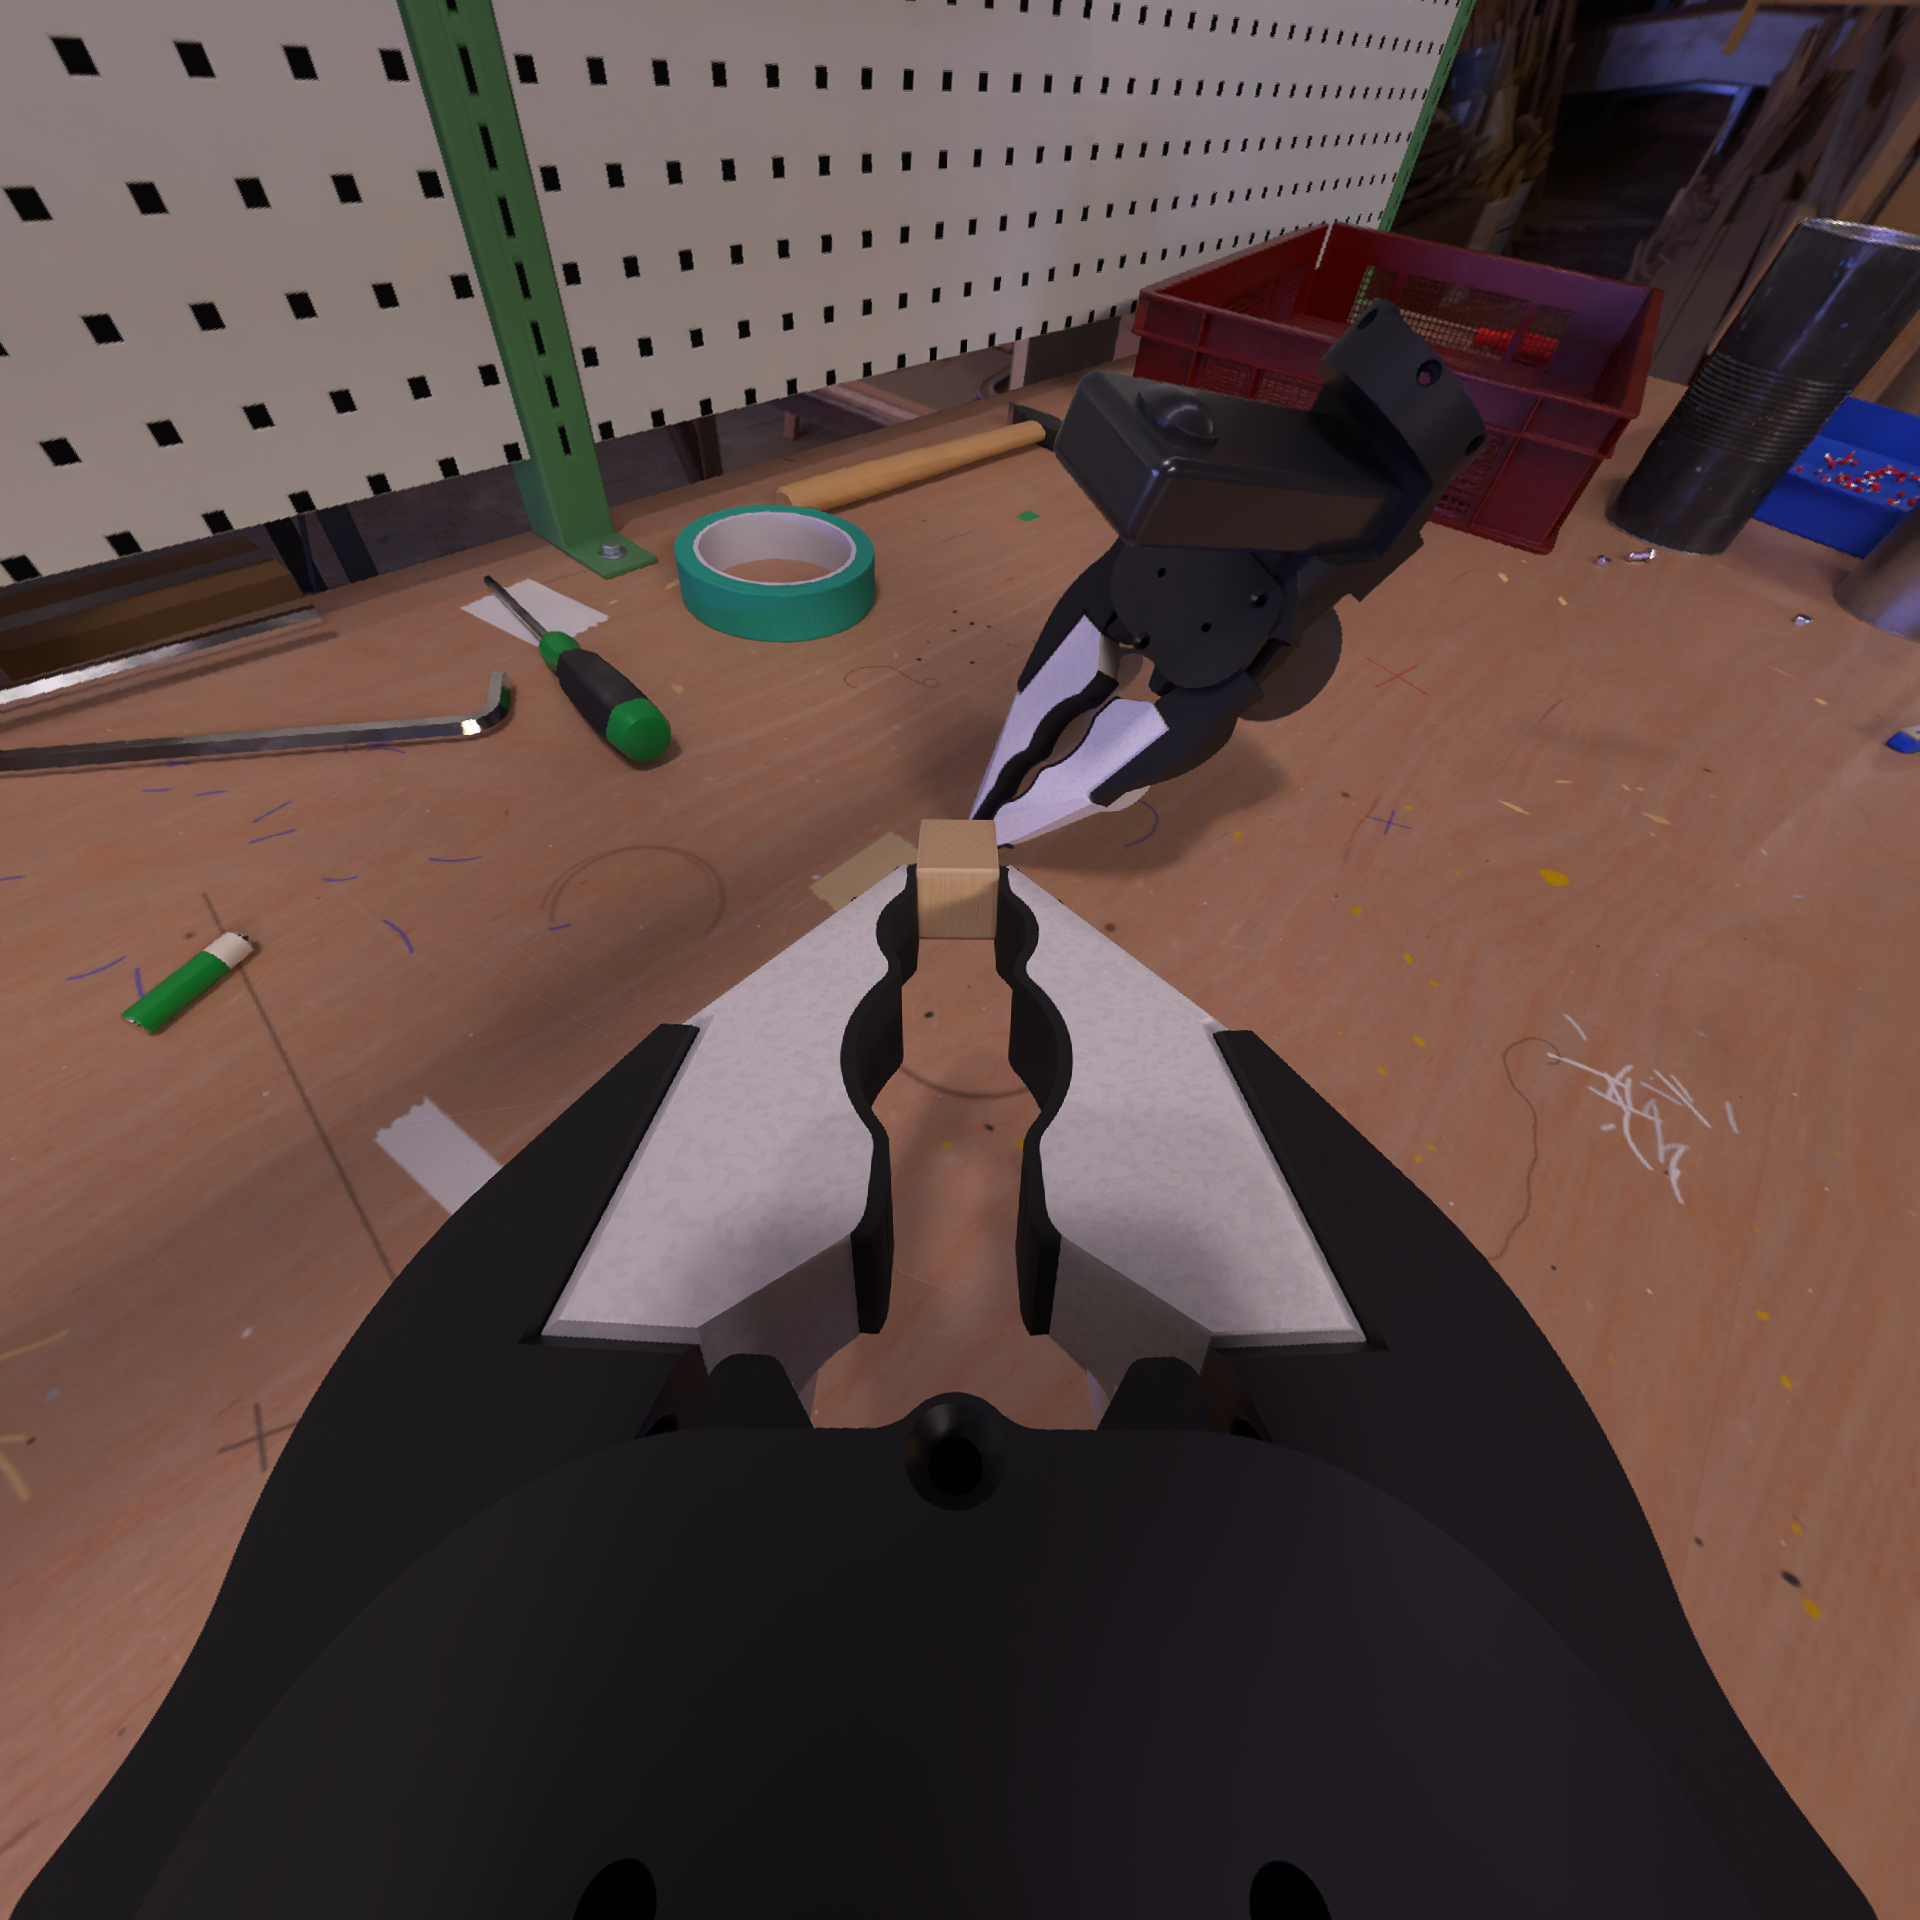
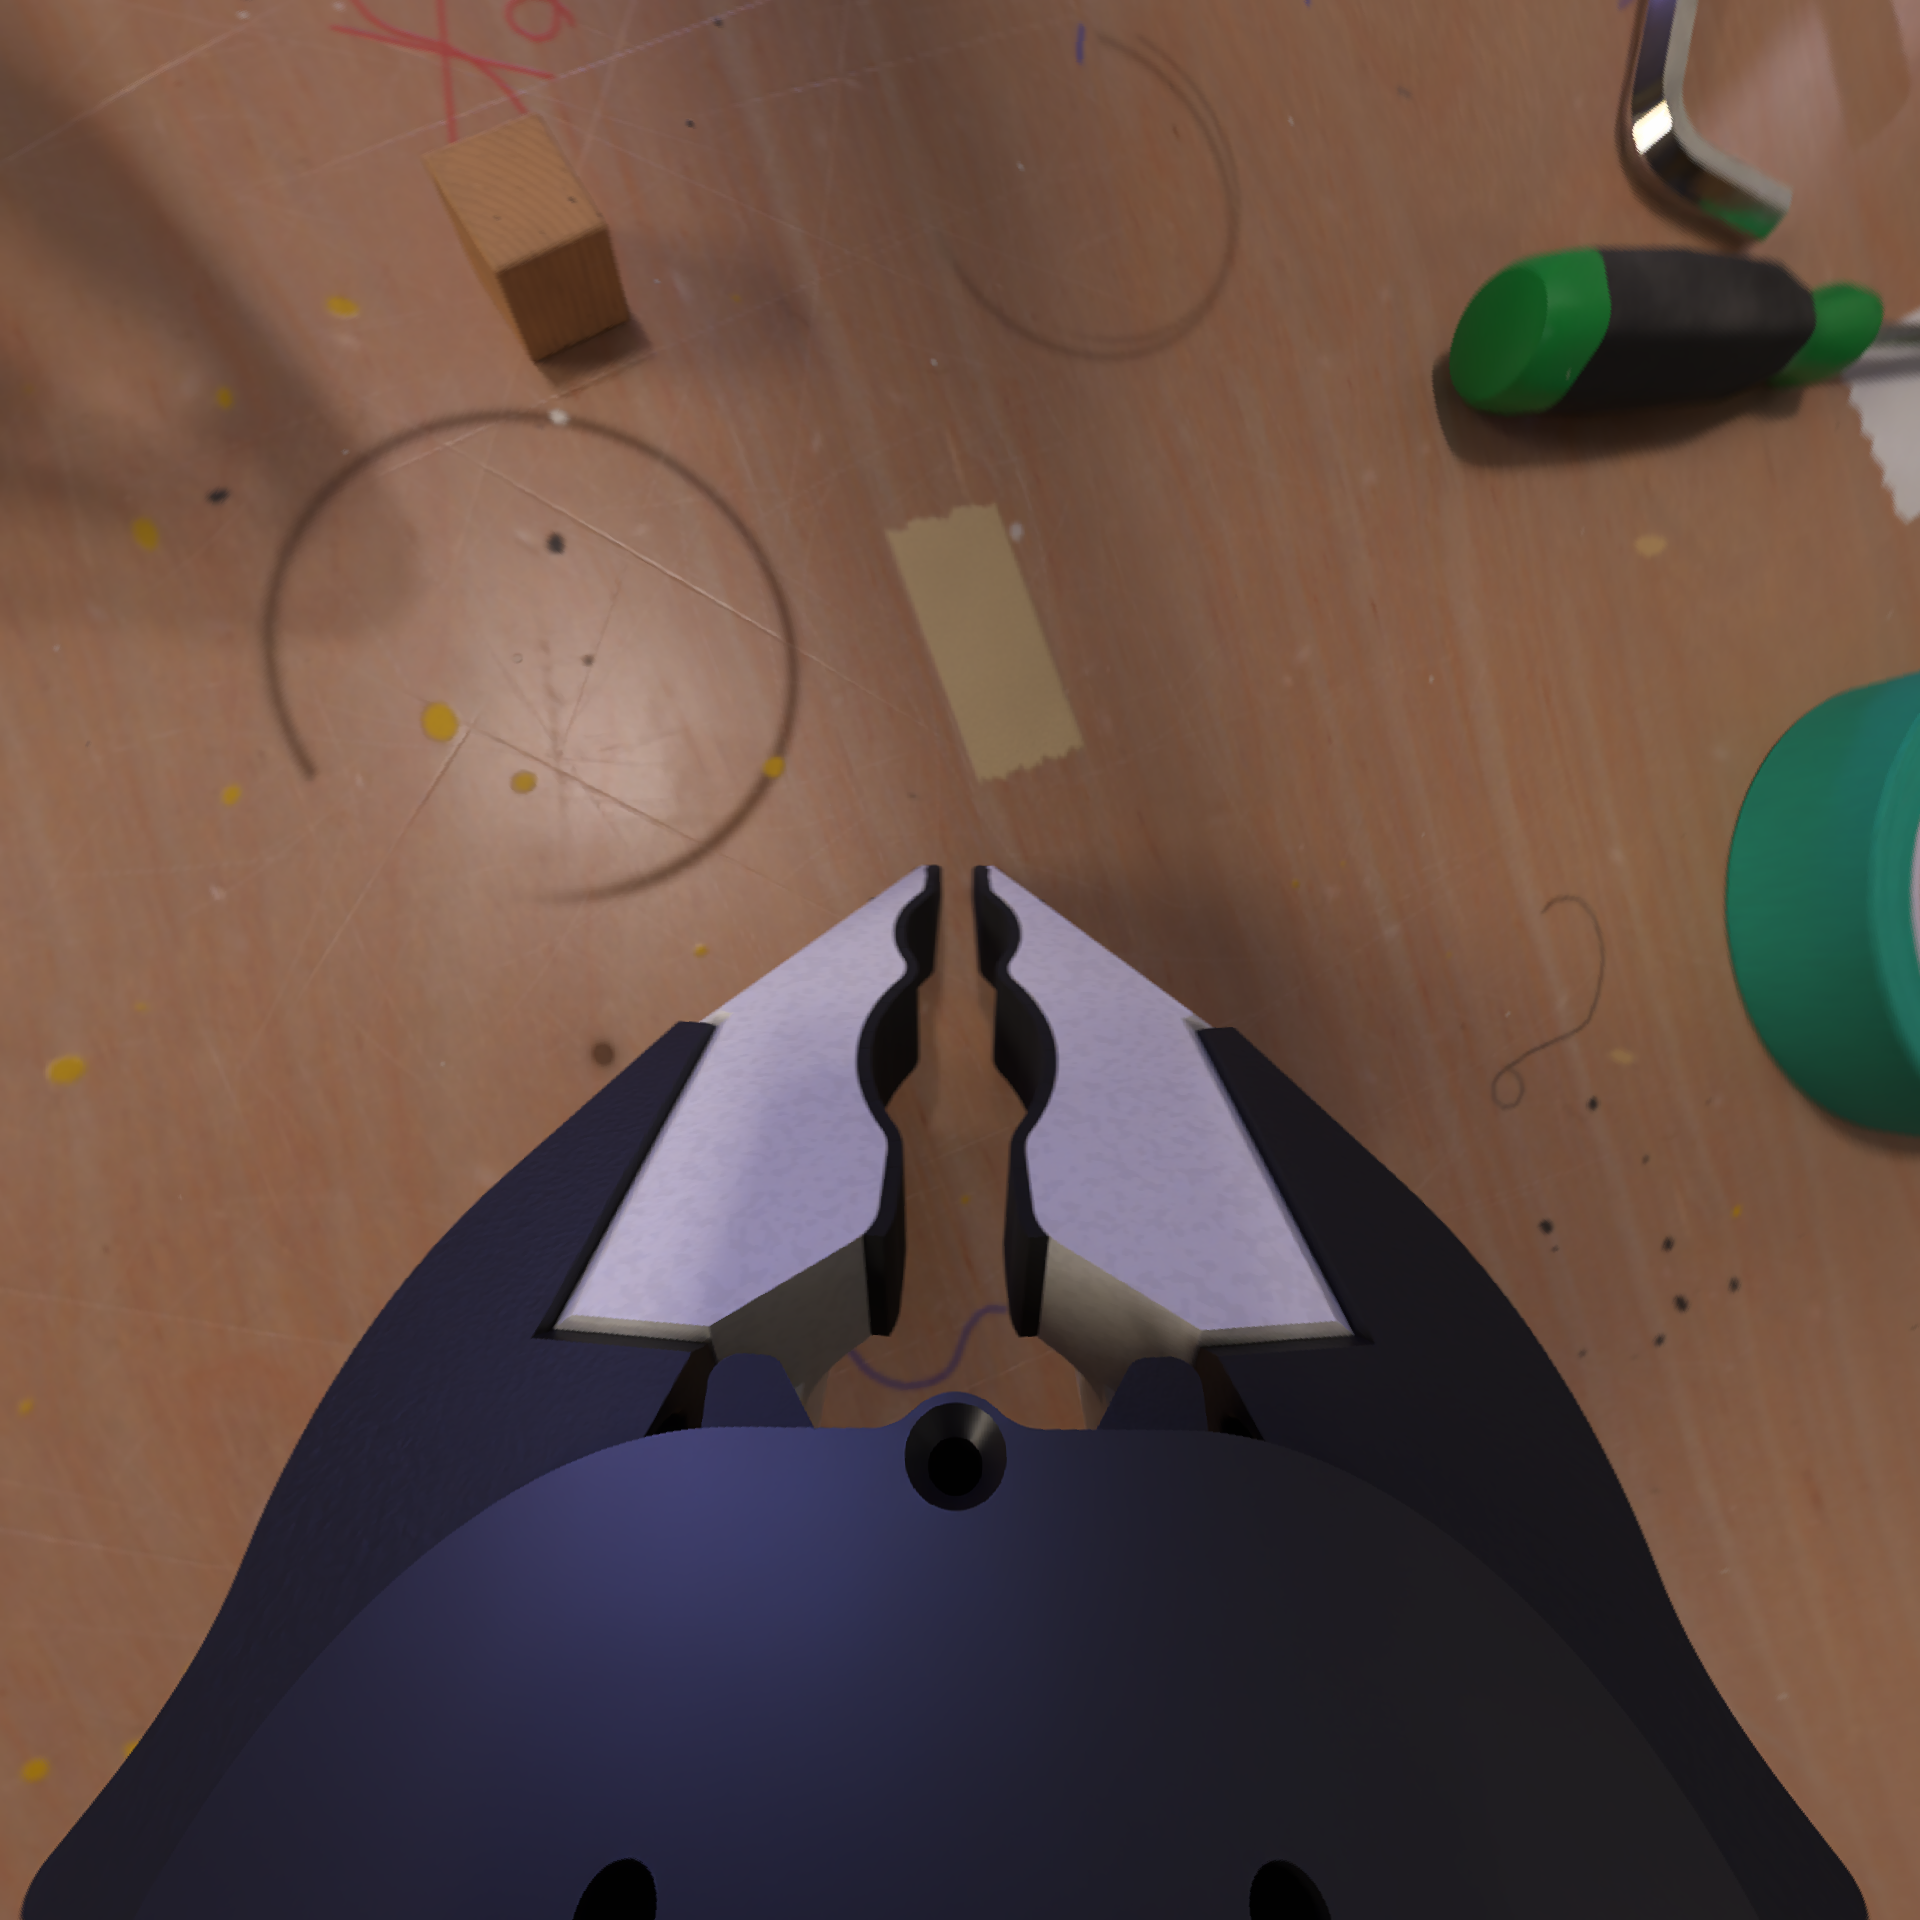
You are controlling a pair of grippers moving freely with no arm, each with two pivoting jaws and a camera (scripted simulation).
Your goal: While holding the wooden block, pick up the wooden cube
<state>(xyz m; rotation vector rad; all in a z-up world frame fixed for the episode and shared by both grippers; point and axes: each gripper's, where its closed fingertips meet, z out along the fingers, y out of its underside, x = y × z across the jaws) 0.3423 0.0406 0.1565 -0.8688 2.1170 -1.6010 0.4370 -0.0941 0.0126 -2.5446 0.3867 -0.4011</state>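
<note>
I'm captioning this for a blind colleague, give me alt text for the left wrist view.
The left tool grips a small wooden cube between its fingertips above a scuffed wooden workbench. The right tool points down just beyond it, nearly shut and holding nothing. Behind lie a green tape roll, a screwdriver and a red crate.

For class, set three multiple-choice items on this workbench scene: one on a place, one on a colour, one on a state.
1. Where is the small wooden block?
A in the red crate
B between the left hand-held gripper's fingertips
C on the tape roll

2. What colour is the tape roll?
A teal green
B yellow
C white

3. How is the right hand-held gripper?
A clamped on the screwdriver
B spread wide
C nearly shut, holding nothing

Key: 1 B, the fingertips press the block's two sides. 2 A, its outer band is teal. 3 C, only a slit shows between its tips, and the wooden cube lies apart on the bench.
</note>
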